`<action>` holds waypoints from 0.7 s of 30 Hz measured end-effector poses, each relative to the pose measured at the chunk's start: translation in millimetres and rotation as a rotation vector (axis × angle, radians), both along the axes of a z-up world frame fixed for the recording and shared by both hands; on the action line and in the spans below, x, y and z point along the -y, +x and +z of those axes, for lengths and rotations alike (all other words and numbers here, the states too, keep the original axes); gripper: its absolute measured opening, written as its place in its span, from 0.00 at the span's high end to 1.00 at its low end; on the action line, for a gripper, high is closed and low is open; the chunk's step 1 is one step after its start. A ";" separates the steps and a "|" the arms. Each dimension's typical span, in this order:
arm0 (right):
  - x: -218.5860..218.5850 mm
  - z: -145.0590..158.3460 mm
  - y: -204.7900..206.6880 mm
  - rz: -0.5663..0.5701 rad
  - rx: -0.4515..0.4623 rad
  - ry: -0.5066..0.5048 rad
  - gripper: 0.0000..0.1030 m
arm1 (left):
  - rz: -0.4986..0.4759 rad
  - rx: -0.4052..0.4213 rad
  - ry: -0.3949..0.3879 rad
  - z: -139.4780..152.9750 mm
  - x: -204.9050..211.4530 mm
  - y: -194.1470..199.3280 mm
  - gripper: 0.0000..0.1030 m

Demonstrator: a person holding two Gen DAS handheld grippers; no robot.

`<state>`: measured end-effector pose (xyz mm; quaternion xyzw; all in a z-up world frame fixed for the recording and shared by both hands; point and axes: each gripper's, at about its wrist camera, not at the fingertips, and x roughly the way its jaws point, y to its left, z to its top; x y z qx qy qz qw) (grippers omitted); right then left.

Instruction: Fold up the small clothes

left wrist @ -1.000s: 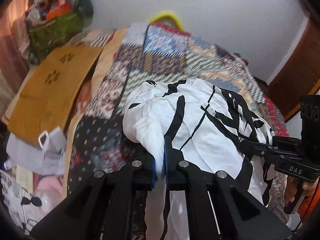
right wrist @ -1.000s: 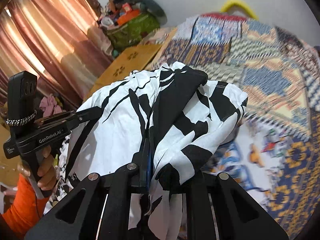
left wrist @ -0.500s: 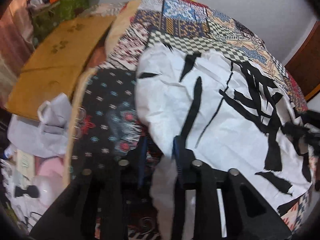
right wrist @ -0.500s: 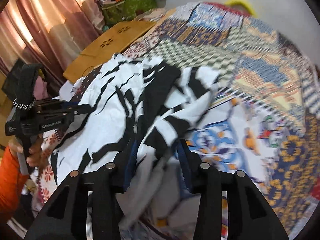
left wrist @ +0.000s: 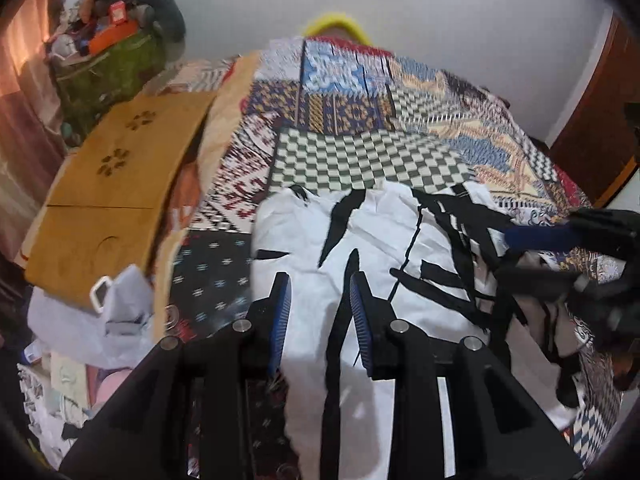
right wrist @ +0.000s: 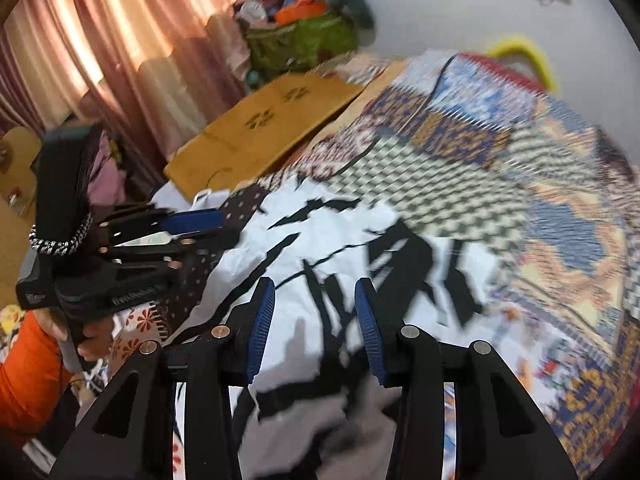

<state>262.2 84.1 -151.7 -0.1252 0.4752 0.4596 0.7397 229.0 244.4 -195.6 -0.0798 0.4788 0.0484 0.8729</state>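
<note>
Left wrist view shows the white garment with black streaks (left wrist: 384, 248) lying spread on the patchwork quilt (left wrist: 360, 152), its near part trailing toward the camera. The left gripper (left wrist: 320, 312) has just been opening; its jaws stand apart with cloth between them, unpinched. The right gripper (right wrist: 316, 320) has likewise just parted over the fabric. The laying-out step looks finished; next, I judge, each gripper needs a fresh edge to pinch for a fold.
</note>
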 end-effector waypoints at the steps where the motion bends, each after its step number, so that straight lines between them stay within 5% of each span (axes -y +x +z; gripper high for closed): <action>1: -6.9 -10.6 3.6 0.007 -0.031 -0.018 0.63 | -0.001 -0.024 -0.007 -8.6 -0.2 8.7 0.70; 7: -9.6 -58.3 23.3 -0.025 -0.130 -0.109 0.63 | 0.053 -0.136 -0.030 -61.0 -22.1 37.1 0.71; 10: 2.8 -57.7 21.9 -0.029 -0.142 -0.085 0.63 | 0.072 -0.119 -0.059 -57.6 -30.2 33.9 0.71; 14: 8.6 -41.7 6.3 -0.010 -0.089 -0.080 0.63 | 0.087 -0.115 0.003 -46.0 -25.9 23.9 0.71; 21: 7.1 -47.4 -29.0 0.084 -0.047 -0.138 0.63 | -0.004 -0.160 0.046 -56.6 5.2 -13.6 0.61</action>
